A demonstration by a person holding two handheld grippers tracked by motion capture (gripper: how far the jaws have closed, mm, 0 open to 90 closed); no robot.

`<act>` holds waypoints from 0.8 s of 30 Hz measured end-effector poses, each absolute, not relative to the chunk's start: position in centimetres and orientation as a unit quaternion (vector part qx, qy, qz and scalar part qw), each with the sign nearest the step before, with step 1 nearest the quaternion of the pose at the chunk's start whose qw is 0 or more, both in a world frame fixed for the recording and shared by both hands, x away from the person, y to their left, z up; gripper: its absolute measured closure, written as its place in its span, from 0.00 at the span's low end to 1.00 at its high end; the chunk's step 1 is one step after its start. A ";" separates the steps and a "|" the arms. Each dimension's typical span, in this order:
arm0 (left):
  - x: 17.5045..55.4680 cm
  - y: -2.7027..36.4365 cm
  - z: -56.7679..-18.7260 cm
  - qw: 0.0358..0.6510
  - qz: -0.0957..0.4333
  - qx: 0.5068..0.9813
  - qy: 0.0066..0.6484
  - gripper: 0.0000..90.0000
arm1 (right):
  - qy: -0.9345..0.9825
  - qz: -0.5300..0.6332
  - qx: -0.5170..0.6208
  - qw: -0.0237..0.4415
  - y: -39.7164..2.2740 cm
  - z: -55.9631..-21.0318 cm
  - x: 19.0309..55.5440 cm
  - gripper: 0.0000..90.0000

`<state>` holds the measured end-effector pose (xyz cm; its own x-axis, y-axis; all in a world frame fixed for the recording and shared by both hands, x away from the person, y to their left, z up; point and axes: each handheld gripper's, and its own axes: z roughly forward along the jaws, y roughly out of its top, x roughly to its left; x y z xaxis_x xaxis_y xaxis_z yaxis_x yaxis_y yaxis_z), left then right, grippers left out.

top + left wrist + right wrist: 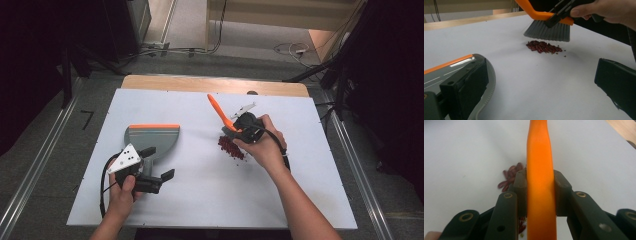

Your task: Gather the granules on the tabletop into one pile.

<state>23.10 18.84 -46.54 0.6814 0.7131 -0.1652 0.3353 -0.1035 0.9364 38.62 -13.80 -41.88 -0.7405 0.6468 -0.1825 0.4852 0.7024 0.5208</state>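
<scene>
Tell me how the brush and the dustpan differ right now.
The brush is lifted, its bristles just above the red beans; the dustpan lies flat on the white table, apart from the beans. The right gripper is clamped on the brush's orange handle; the left gripper stands open by the dustpan. The brush handle is all orange; the dustpan is grey with an orange edge. Both share grey and orange colours.

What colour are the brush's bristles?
Grey bristles, under an orange handle; clearest in the left gripper view.
</scene>
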 end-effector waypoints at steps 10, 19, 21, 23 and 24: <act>23.1 18.7 -46.5 0.564 0.168 0.723 0.362 0.00 | 0.954 0.246 0.128 0.114 -17.0 -40.7 36.0 0.76; 23.1 18.7 -46.5 0.560 0.170 0.725 0.364 0.00 | 0.966 0.249 0.057 0.039 -17.7 -44.0 36.1 0.76; 23.1 18.7 -46.5 0.560 0.169 0.725 0.364 0.00 | 0.962 0.266 0.056 0.034 -17.8 -44.2 36.8 0.76; 23.1 18.7 -46.6 0.560 0.169 0.725 0.364 0.00 | 0.961 0.266 0.062 0.039 -17.6 -44.2 37.4 0.76; 23.1 18.7 -46.6 0.560 0.169 0.725 0.364 0.00 | 0.961 0.267 0.060 0.041 -17.5 -44.2 37.6 0.76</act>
<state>23.13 18.67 -46.57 0.6784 0.7163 -0.1632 0.3384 -0.1075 0.9348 37.62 -17.49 -44.24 -0.9894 0.1369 -0.0475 0.0928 0.8504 0.5179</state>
